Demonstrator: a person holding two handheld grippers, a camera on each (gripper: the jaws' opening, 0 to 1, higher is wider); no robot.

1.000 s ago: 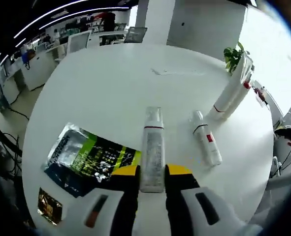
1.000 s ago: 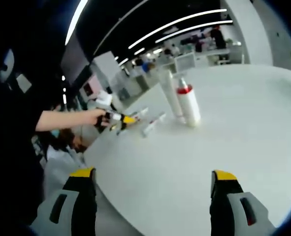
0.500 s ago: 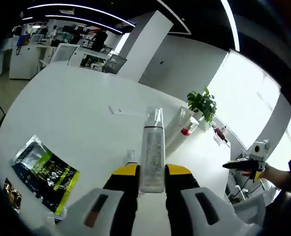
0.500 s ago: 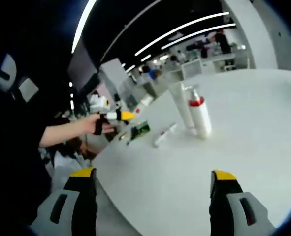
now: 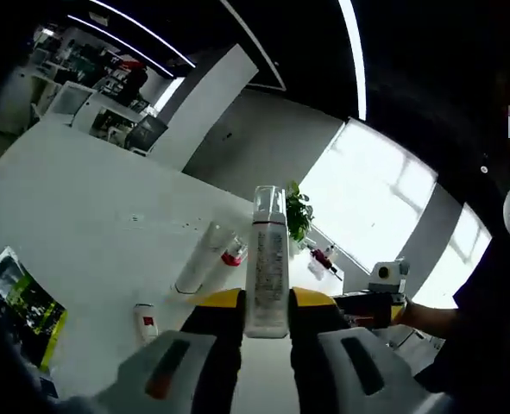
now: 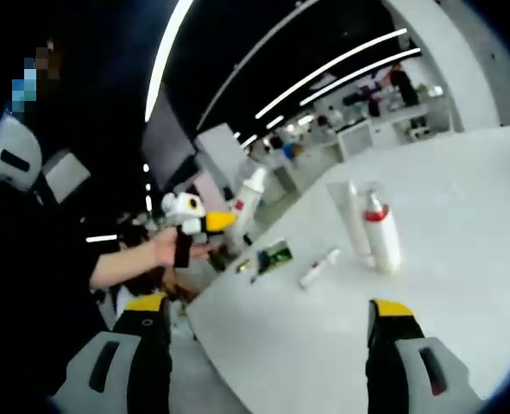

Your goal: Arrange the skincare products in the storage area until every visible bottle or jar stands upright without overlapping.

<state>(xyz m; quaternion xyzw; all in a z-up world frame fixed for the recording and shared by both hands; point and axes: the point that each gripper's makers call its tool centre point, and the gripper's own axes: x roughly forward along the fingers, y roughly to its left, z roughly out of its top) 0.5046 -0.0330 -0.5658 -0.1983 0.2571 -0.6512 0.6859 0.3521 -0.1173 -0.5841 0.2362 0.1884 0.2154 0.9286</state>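
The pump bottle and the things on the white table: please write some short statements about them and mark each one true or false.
1. The left claw is shut on the pump bottle. True.
2. The right claw grips a tube. False: its jaws stand wide apart with nothing between them.
3. In the right gripper view, a red-collared bottle stands upright on the white table beside a taller white tube. True.
4. The small white tube stands upright. False: it lies flat on the table.
5. The pump bottle rests on the table. False: it is held up, off the table.
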